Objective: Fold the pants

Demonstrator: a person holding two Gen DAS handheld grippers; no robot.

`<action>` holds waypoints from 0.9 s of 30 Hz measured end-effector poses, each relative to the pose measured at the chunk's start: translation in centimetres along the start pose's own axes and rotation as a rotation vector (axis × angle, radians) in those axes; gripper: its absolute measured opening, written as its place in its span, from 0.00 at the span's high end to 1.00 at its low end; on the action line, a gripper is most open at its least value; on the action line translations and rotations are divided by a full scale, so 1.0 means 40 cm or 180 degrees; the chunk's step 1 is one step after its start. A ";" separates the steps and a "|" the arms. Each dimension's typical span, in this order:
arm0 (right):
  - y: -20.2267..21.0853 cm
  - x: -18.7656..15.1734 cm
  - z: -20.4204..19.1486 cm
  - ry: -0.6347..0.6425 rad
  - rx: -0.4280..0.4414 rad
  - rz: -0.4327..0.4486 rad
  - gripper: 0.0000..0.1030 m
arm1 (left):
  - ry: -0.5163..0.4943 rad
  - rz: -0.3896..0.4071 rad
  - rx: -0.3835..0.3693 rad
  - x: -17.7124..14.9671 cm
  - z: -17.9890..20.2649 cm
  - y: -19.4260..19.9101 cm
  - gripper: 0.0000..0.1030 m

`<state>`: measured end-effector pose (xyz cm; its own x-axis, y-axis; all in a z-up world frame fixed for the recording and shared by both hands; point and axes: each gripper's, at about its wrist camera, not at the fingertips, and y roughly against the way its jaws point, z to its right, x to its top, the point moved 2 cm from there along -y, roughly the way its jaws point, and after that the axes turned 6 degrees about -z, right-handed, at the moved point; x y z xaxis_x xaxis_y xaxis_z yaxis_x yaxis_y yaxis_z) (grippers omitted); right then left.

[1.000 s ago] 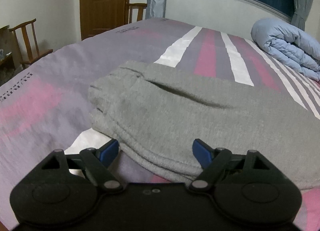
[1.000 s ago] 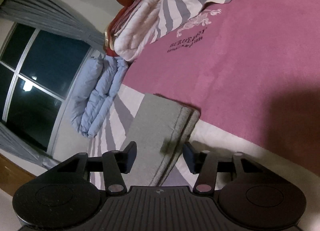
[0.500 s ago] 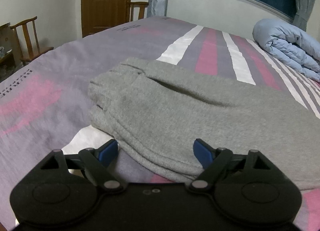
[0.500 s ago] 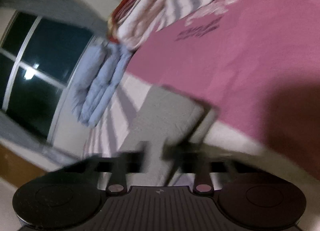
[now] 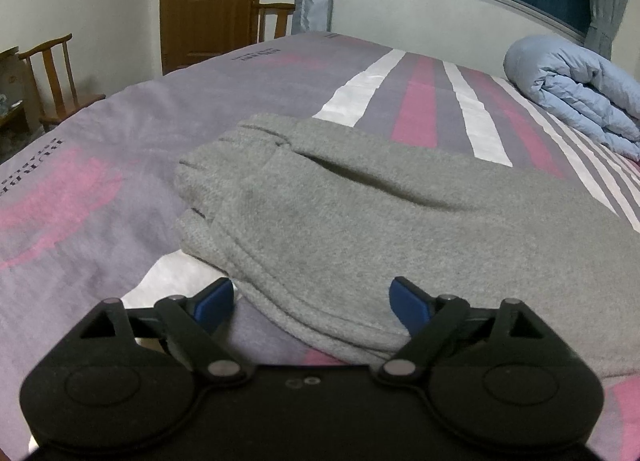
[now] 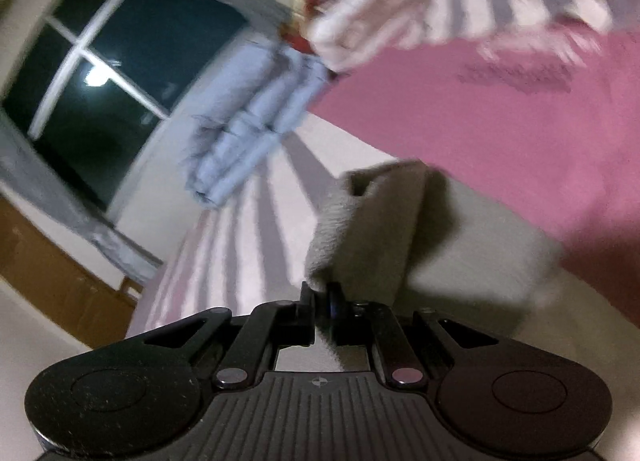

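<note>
Folding under way, not finished. Right gripper (image 6: 320, 297) just closed, clamped on raised end of pants (image 5: 400, 221), ready to carry over. Left gripper (image 5: 312, 301) spread wide, straddling near edge of pants, gripping nothing. Pants: grey fleece, soft, thick, layered, on striped bed (image 5: 120, 133). Beyond pants: puffy blue duvet (image 5: 572, 89), rolled.

Plain grey pants (image 5: 360, 213) on a bedspread (image 5: 120, 133) striped pink, mauve and white (quilt (image 5: 576, 93) pale blue)
</note>
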<state>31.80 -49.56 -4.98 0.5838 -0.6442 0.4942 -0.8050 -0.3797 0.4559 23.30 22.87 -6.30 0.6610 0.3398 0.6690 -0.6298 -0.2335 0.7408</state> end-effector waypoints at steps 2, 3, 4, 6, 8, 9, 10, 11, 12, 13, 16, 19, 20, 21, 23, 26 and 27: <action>0.035 0.033 -0.041 0.0015 0.0192 0.0226 0.95 | -0.0020 -0.0005 -0.0008 0.002 -0.002 0.000 0.23; 0.066 0.054 -0.053 -0.0044 0.0331 0.0436 0.95 | -0.0032 -0.0004 -0.0010 0.002 -0.002 0.000 0.23; 0.090 0.066 -0.053 -0.0123 0.0427 0.0588 0.95 | -0.0040 -0.0003 -0.0011 0.003 -0.001 0.000 0.23; 0.119 0.061 -0.025 -0.0269 0.0415 0.0760 0.95 | -0.0041 0.0007 -0.0016 0.001 0.000 -0.002 0.21; 0.098 0.010 0.047 -0.0388 0.0079 0.0683 0.95 | 0.0000 0.0016 -0.0023 -0.003 -0.002 -0.005 0.21; 0.067 -0.018 0.097 -0.0540 -0.0154 0.0498 0.95 | 0.0013 0.0019 -0.0023 -0.005 -0.003 -0.005 0.21; 0.049 -0.043 0.139 -0.0643 -0.0302 0.0410 0.95 | 0.0012 0.0022 -0.0024 -0.006 -0.003 -0.004 0.21; 0.039 -0.063 0.169 -0.0745 -0.0345 0.0373 0.95 | 0.0005 0.0020 -0.0024 -0.007 -0.003 -0.003 0.20; 0.038 -0.081 0.191 -0.0849 -0.0330 0.0379 0.95 | -0.0015 0.0016 -0.0024 -0.006 -0.003 -0.001 0.20; 0.038 -0.090 0.196 -0.0866 -0.0320 0.0393 0.95 | -0.0038 0.0012 -0.0025 -0.005 -0.004 -0.001 0.20; 0.040 -0.094 0.201 -0.0830 -0.0319 0.0387 0.95 | -0.0050 -0.0014 -0.0030 0.000 -0.005 -0.002 0.19; 0.056 -0.068 0.211 -0.0896 -0.0336 0.0388 0.93 | -0.0036 -0.0013 -0.0018 -0.001 -0.002 -0.002 0.20; 0.080 -0.057 0.216 -0.0929 -0.0338 0.0479 0.84 | -0.0032 -0.0009 -0.0016 -0.002 -0.001 -0.001 0.20; 0.106 -0.058 0.225 -0.0993 -0.0395 0.0594 0.78 | -0.0027 -0.0003 -0.0016 -0.003 -0.001 -0.001 0.20; 0.136 -0.050 0.249 -0.1122 -0.0353 0.0653 0.68 | -0.0018 -0.0002 -0.0016 -0.003 -0.001 -0.003 0.20; 0.148 -0.042 0.268 -0.1232 -0.0279 0.0610 0.63 | -0.0022 -0.0003 -0.0005 -0.004 0.001 -0.005 0.20; 0.142 -0.040 0.272 -0.1276 -0.0270 0.0574 0.61 | -0.0023 -0.0006 0.0000 -0.003 0.002 -0.005 0.20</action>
<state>25.14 -57.91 -11.24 0.3342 -0.9080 0.2529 -0.8688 -0.1927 0.4561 23.37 22.81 -6.51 0.6652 0.3337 0.6680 -0.6284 -0.2329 0.7422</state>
